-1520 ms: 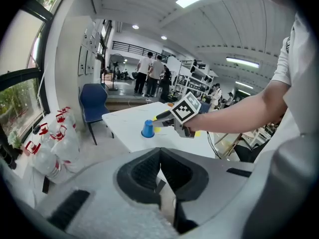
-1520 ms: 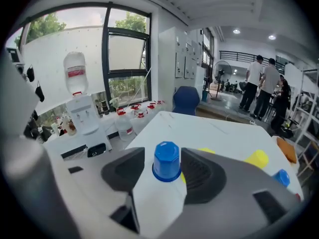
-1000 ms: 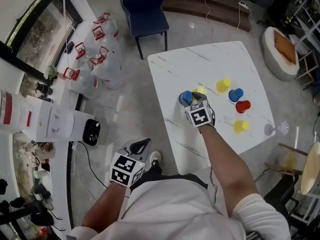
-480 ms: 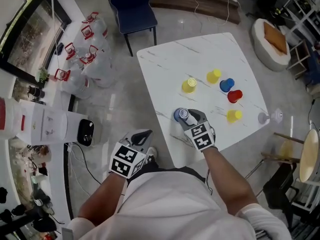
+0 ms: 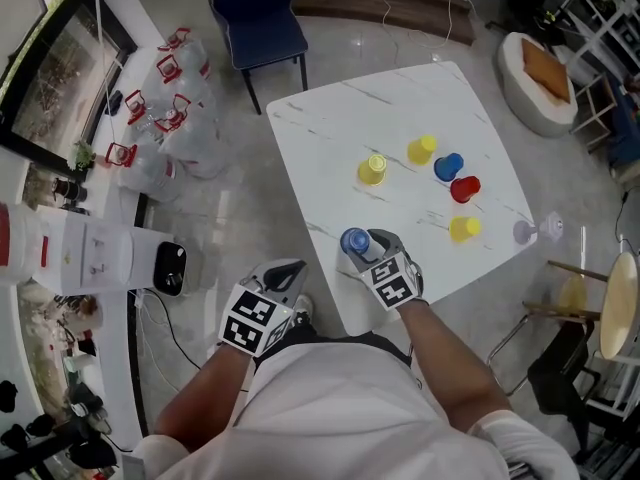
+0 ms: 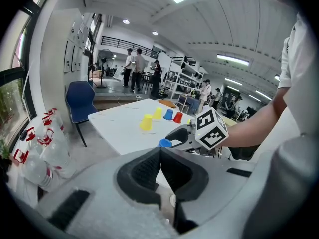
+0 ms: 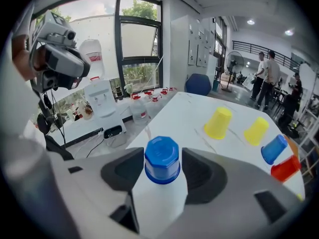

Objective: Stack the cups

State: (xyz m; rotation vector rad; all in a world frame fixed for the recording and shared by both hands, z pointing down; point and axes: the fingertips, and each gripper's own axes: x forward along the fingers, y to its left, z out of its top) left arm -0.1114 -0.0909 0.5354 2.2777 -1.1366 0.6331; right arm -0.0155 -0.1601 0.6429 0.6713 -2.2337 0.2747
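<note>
Five upturned cups stand apart on the white marble table (image 5: 330, 138): yellow (image 5: 373, 169), yellow (image 5: 421, 150), blue (image 5: 448, 166), red (image 5: 464, 188) and yellow (image 5: 463, 229). My right gripper (image 5: 362, 246) is at the table's near left corner with a white bottle with a blue cap (image 7: 160, 183) upright between its jaws. Those jaws have just been opening, and the bottle's sides touch both of them. The cups (image 7: 218, 123) lie beyond it. My left gripper (image 6: 160, 156) hangs off the table by my body, its pads together on nothing.
A pale purple stemmed glass (image 5: 524, 232) lies at the table's right edge. A blue chair (image 5: 258, 18) stands behind the table. Several water jugs (image 5: 170, 108) sit on the floor to the left. People stand far off in the hall.
My right gripper has carried the bottle from beside a yellow cup in mid-table back to the near left corner. The left gripper has shifted only slightly.
</note>
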